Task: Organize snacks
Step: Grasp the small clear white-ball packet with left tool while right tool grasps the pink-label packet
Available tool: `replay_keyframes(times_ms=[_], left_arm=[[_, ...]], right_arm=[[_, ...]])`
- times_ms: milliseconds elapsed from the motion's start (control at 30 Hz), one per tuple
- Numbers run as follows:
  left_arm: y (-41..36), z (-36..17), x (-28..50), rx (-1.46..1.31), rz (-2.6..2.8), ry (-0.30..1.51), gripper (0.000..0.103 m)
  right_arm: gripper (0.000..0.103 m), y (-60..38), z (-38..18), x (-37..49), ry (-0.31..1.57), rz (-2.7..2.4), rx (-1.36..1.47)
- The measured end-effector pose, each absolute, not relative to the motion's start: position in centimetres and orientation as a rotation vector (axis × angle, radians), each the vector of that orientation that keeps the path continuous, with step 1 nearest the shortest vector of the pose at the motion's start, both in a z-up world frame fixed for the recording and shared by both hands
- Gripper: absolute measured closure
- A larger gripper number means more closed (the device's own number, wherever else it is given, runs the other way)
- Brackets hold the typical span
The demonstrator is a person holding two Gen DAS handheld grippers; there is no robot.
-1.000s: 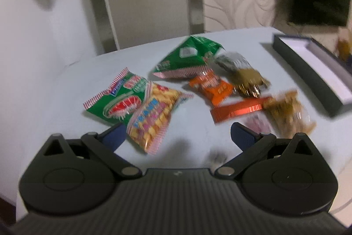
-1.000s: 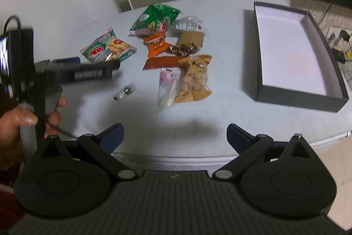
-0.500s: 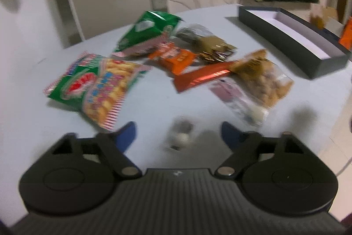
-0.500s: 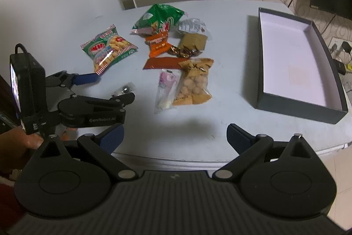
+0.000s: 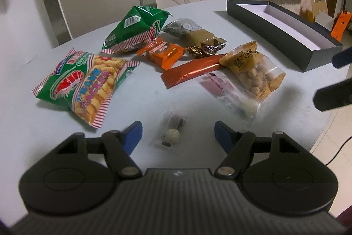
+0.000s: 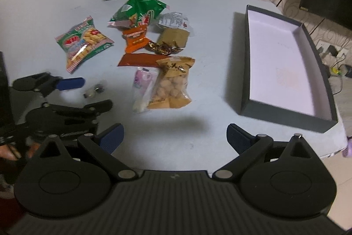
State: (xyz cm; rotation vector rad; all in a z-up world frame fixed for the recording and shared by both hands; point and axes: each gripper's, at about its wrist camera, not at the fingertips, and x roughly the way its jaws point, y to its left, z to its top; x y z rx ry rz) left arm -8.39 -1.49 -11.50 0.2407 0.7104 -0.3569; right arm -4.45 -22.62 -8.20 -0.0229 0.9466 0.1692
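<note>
Candy (image 5: 172,136) sits between the wide-apart left gripper (image 5: 177,132) fingers, ready for grabbing; right gripper (image 6: 175,134) gapes near the box (image 6: 283,63)

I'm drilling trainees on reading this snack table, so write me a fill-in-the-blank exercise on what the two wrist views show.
1. The dark box on the table holds ____ snacks.
2. The left gripper has its jaws ____ on either side of the small clear candy packet.
3. The prawn cracker bag is mostly ____ with red-striped edges.
4. The peanut bag lies beside the ____ packet.

Missing words: no; open; green; pink
</note>
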Motion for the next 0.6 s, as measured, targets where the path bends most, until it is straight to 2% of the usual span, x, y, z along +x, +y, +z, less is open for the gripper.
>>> replay_keyframes(times_ms=[333, 600], left_arm=[[-1.0, -11.3, -8.6, 0.243, -0.404, 0.714, 0.028], [-0.8, -11.7, -9.2, 0.281, -0.429, 0.689, 0.027]], right_arm=[[0.002, -21.2, -8.3, -3.2, 0.935, 0.178, -0.05], [0.002, -21.4, -7.8, -4.8, 0.764, 0.285, 0.042]])
